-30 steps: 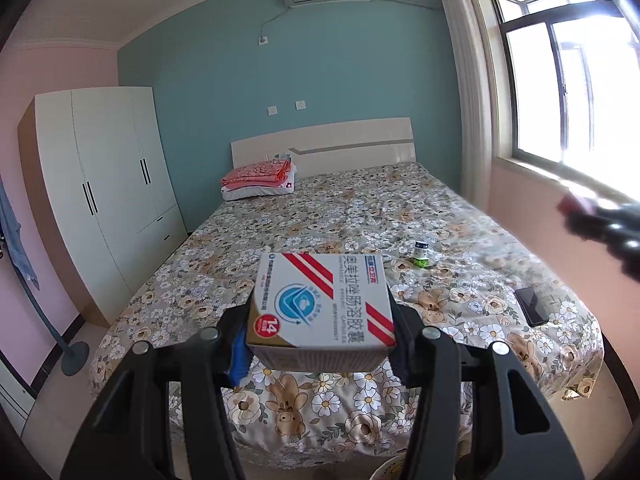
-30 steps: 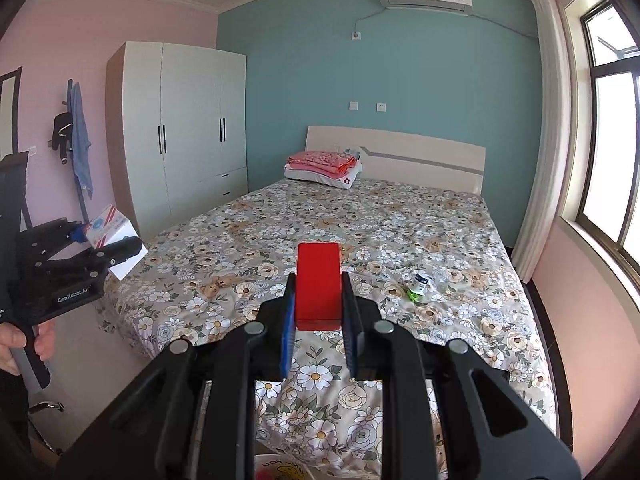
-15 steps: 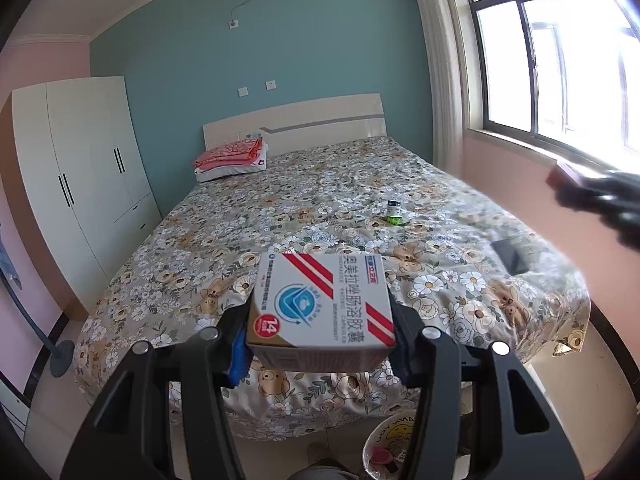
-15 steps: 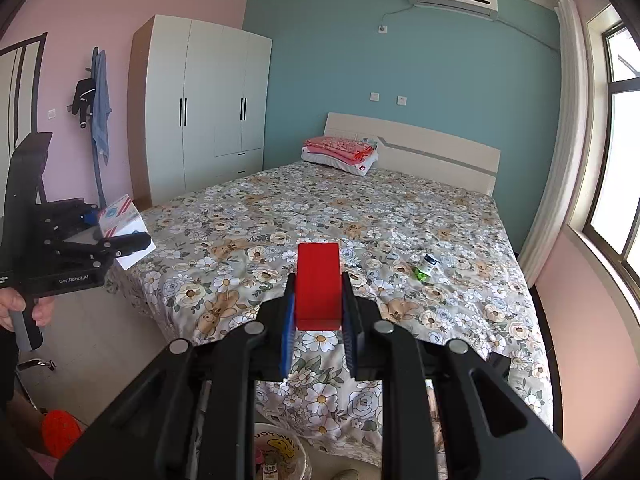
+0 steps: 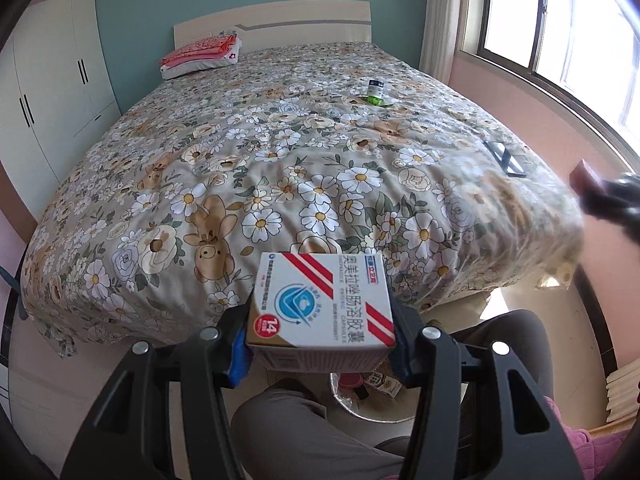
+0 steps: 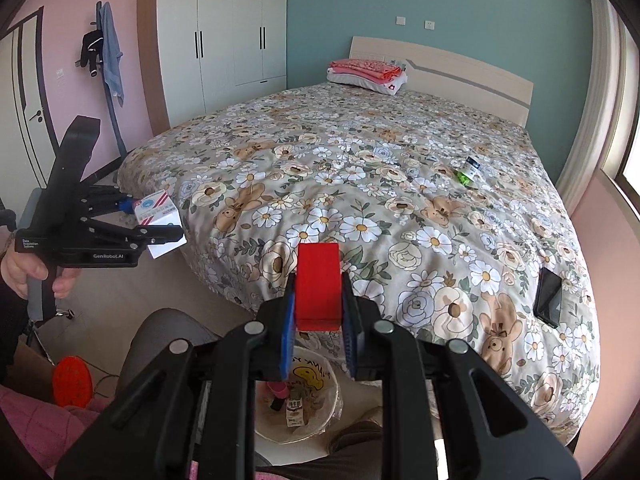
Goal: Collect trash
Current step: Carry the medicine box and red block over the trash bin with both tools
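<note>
Risk: we hold left tongs (image 5: 320, 344) pinching medicine box (image 5: 322, 306) and right tongs (image 6: 318, 312) pinching red block (image 6: 319, 286) above waste bin (image 6: 320, 426); an off-centre release drops either beside its rim.

The bedspread (image 6: 400, 184) is grey-beige, printed all over with white daisies, cream roses and tan bears. A white medicine box (image 5: 322, 304) carries red diagonal stripes, a blue round emblem and a red disc. The small box (image 6: 319, 286) is plain bright red, flanked by blue pads (image 6: 287, 340) on black jaws. The far wall (image 6: 460, 8) is teal, the side wall (image 6: 60, 8) pink, the wardrobe (image 6: 224, 32) white with black handles. Folded bedding (image 6: 366, 68) shows coral-red over white.
</note>
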A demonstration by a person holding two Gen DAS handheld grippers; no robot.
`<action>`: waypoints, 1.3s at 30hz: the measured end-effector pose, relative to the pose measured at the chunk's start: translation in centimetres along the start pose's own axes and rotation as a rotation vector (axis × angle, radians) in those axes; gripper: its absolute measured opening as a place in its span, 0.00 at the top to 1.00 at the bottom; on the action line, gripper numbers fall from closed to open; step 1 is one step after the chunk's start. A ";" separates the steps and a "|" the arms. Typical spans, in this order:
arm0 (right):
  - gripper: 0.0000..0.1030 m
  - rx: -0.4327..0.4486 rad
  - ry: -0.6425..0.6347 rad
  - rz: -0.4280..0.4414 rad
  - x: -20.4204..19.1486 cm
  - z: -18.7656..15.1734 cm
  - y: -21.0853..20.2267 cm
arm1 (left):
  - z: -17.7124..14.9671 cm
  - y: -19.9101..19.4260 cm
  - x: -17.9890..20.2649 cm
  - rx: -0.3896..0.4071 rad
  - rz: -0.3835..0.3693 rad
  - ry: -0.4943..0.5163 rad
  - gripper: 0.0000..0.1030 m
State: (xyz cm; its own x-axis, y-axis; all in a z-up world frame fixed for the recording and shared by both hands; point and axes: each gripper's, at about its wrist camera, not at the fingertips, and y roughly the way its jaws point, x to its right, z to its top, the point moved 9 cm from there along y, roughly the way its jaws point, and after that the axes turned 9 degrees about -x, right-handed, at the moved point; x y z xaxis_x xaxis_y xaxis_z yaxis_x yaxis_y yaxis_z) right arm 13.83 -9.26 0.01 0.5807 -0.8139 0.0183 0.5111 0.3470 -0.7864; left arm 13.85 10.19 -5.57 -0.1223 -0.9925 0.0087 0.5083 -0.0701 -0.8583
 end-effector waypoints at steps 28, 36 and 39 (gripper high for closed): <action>0.79 -0.639 0.141 0.176 -3.3 -20.5 26.5 | -13.5 24.4 6.5 -0.510 -0.158 0.001 0.46; 0.79 -0.732 0.183 0.191 -3.2 -23.2 30.3 | -15.4 29.2 7.7 -0.602 -0.179 -0.003 0.46; 0.79 -0.766 0.205 0.198 -3.0 -24.2 31.7 | -16.2 30.6 7.8 -0.635 -0.180 -0.007 0.46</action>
State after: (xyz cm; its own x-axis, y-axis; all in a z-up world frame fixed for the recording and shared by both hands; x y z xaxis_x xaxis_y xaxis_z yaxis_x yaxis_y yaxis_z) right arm 12.91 -7.14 -39.91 0.4495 -0.8657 -0.2203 -0.2070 0.1389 -0.9684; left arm 14.66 1.93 -40.11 -0.1517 -0.9716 0.1816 -0.1210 -0.1641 -0.9790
